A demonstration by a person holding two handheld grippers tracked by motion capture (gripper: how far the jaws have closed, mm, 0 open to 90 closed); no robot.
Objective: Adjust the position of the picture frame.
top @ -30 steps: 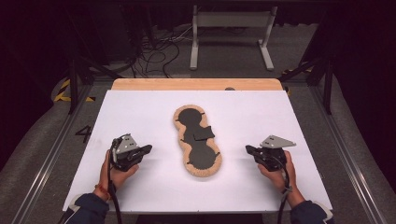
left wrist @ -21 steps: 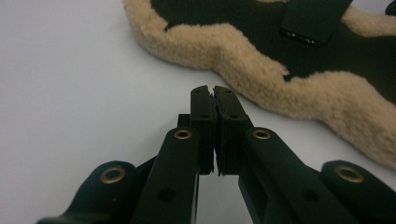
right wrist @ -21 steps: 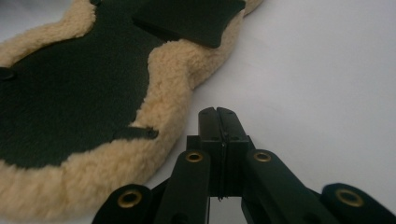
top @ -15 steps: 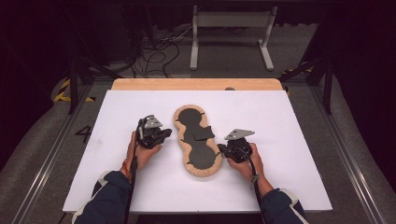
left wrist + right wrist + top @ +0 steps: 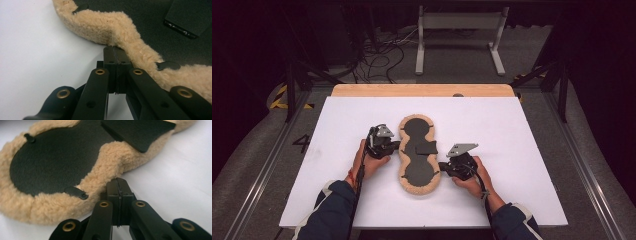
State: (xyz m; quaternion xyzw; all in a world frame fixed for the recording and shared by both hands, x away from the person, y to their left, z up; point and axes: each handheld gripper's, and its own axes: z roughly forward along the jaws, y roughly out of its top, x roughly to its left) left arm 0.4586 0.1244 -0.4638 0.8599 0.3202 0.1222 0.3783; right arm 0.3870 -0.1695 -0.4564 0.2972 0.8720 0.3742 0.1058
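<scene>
Between the two sets of fingers, one fluffy pad is lying flat on the white table. It is shaped like a peanut, with tan fuzzy wool all around its edge and a dark flat middle. One dark flap is sitting on that middle part.

Two grippers are pointing at the pad, one from each side. The left gripper is squeezing its fingers tight together, with nothing between them. Its tips are touching the wool right at the pad's narrow waist. The right gripper is also clenching its fingers tight, with nothing inside. Its tips are sitting just beside the wool on the other side of the pad, near the waist, and it is hard to tell if they are really touching.

Some things could be going wrong from here. With fingers shut like this, they are not able to pick the pad up; they are only able to push it. If one side is pushing harder than the other, the pad could be sliding or turning on the smooth table. If both are pushing hard, the soft pad could be bending up in the middle. The wool could also be catching on the tips.

Counting: one pad, one flap, two grippers, two hands, one table.
</scene>
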